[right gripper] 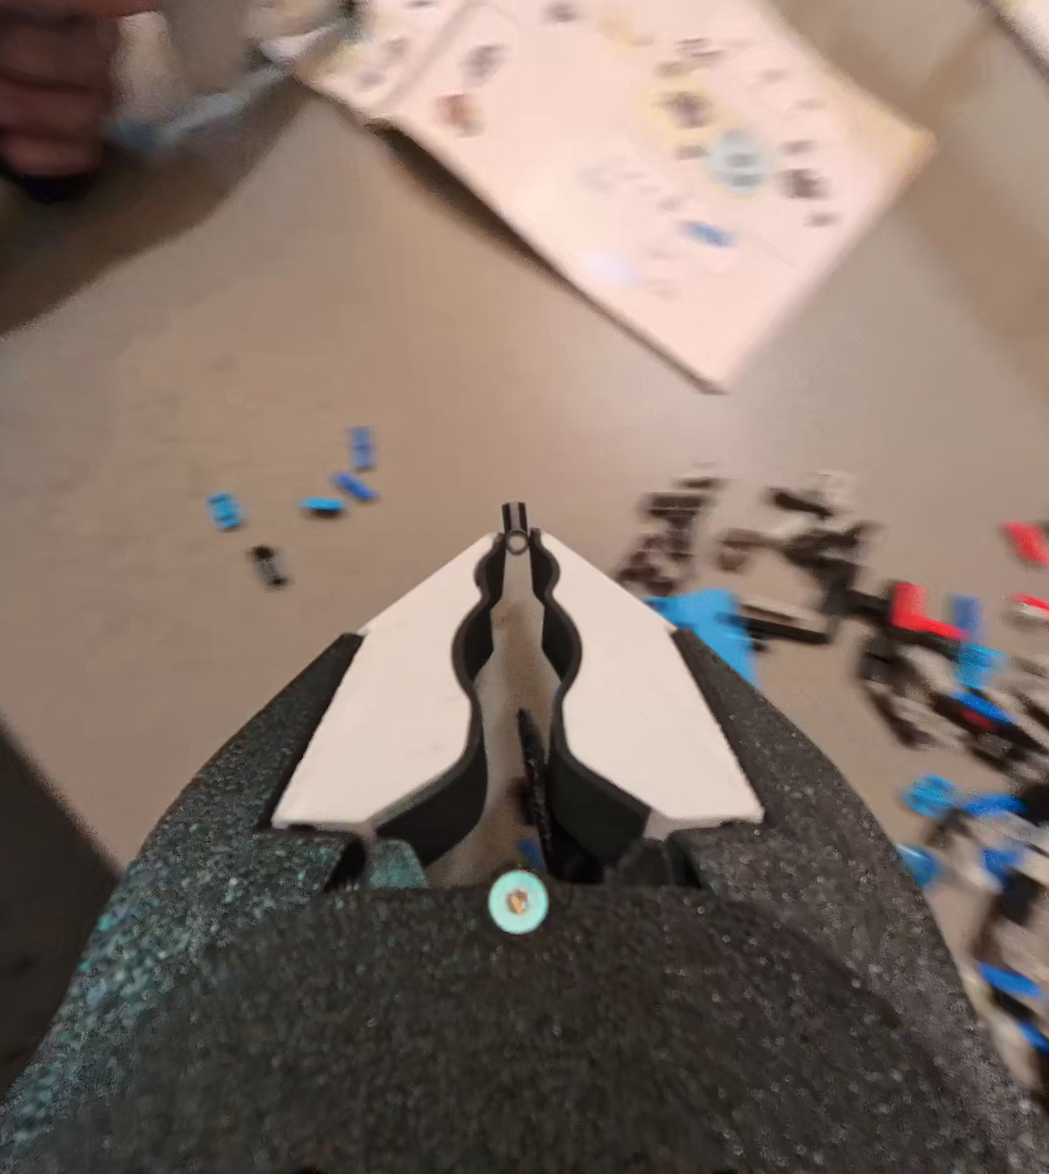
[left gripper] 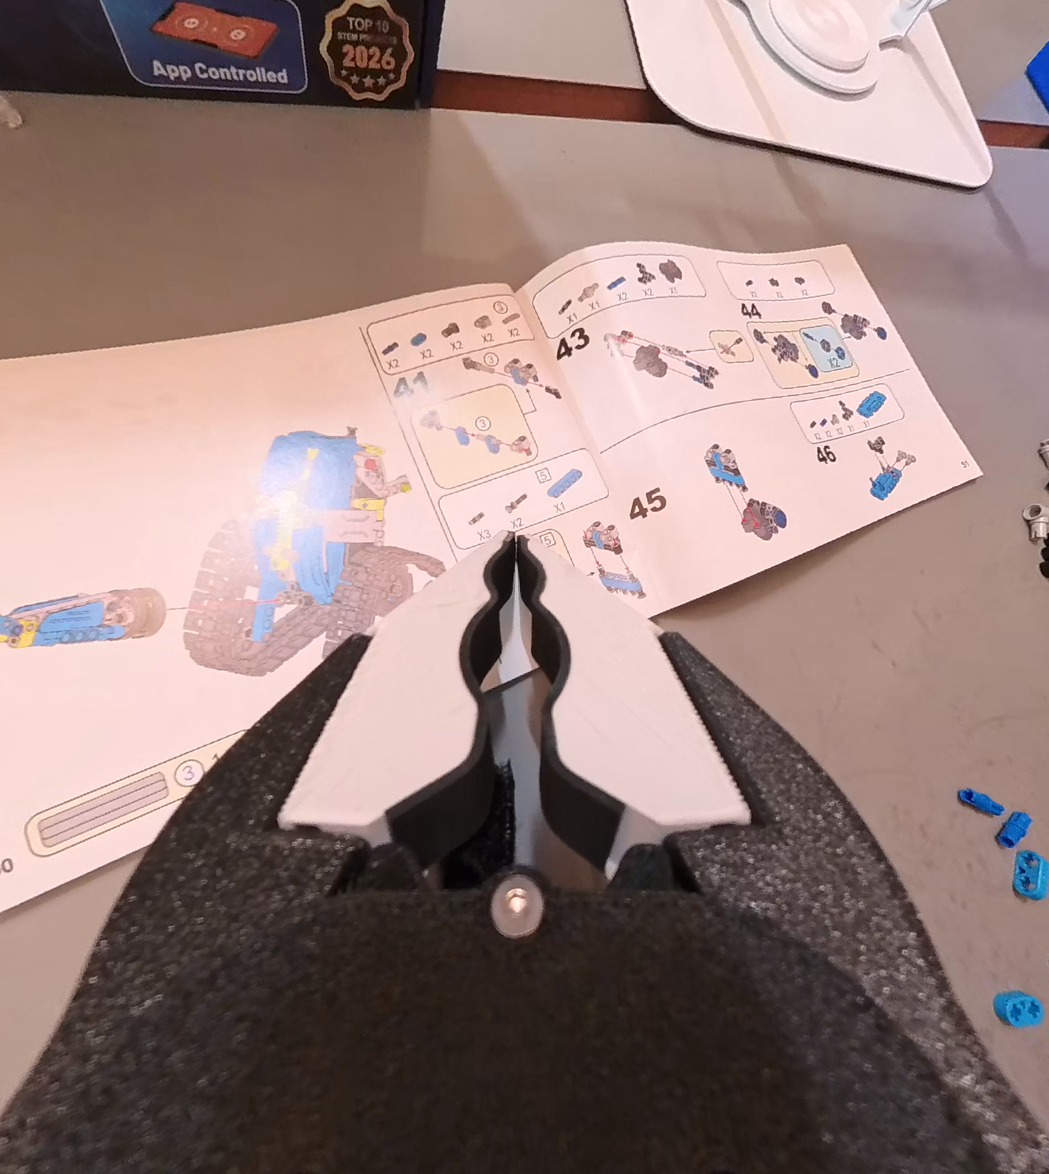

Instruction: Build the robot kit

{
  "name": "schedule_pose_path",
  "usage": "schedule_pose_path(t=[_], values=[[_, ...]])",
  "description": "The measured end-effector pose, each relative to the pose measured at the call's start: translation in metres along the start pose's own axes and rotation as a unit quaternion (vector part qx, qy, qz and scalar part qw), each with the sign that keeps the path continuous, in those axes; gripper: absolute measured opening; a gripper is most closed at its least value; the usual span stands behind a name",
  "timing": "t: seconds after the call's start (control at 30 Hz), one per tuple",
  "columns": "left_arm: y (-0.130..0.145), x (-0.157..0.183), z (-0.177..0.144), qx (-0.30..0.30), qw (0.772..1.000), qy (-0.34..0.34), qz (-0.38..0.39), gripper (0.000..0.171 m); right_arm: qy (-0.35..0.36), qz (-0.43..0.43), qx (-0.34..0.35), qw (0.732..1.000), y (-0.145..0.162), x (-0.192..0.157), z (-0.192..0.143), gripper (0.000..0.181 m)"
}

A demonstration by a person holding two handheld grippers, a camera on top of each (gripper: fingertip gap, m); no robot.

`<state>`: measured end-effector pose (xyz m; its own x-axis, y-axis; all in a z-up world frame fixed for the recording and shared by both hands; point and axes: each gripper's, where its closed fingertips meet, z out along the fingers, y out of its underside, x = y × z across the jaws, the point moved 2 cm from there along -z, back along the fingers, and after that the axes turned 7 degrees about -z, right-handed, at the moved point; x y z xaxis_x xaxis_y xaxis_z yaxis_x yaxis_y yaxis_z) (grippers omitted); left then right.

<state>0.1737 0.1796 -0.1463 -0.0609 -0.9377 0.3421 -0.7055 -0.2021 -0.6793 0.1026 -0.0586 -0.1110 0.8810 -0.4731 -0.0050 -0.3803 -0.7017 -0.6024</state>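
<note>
Over the lower edge of an open instruction booklet on the grey table, the left gripper hangs with its tips pressed together and nothing between them; a dark blue box and a white tray lie beyond, and loose blue pieces lie to the right. Farther right, the right gripper is clamped on a small black pin held above the table, with scattered blue bits to its left and a blurred heap of black, blue and red parts to its right.
</note>
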Motion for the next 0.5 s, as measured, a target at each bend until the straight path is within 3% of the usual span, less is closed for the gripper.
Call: schedule_pose_path(t=[0.1,0.23,0.5], values=[[0.000,0.000,0.000,0.000,1.000,0.001,-0.001,0.000,-0.090,-0.042,-0.016,0.995,0.012,-0.066,0.016,0.007],[0.000,0.000,0.000,0.000,1.000,-0.002,0.002,0.000,-0.120,-0.060,-0.015,0.991,0.022,-0.110,0.026,0.007],[0.000,0.001,0.000,0.000,1.000,-0.002,0.007,0.000,-0.091,-0.042,0.018,0.995,0.017,-0.110,0.028,0.007]])
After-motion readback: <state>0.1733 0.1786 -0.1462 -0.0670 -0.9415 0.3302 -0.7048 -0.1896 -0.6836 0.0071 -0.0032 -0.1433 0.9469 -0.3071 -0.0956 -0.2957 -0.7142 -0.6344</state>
